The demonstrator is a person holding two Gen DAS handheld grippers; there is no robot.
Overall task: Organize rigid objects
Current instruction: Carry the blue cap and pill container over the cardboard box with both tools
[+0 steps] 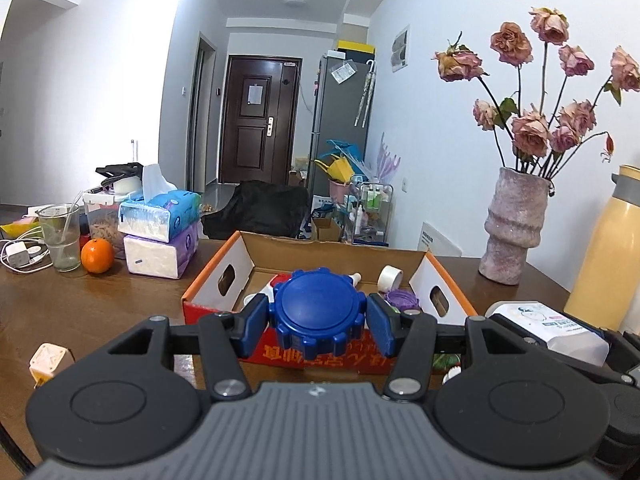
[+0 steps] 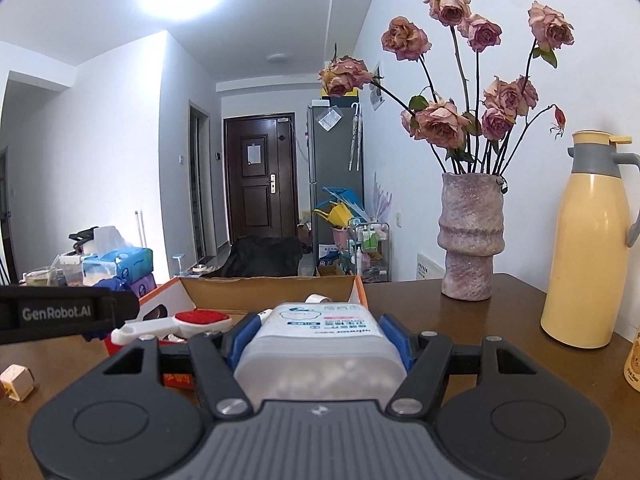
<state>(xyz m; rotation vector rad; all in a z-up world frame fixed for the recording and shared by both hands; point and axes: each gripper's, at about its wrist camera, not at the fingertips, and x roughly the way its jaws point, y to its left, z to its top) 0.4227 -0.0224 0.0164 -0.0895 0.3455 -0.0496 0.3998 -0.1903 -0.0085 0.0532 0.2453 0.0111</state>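
A blue notched lid (image 1: pixel 318 312) is clamped between the left claw (image 1: pixel 318 318) pads. A translucent white labelled container (image 2: pixel 318 344) is gripped lengthwise within the right claw (image 2: pixel 320 340).

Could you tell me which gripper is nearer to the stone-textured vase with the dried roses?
Right. The right gripper, shut on a white container, sits beside the box's right edge, vase just ahead-right. The left gripper, holding a blue lid, is farther left, before the cardboard box.

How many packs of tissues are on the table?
2, stacked at the table's left side: a blue pack on top of a purple pack. Others may be hidden behind them.
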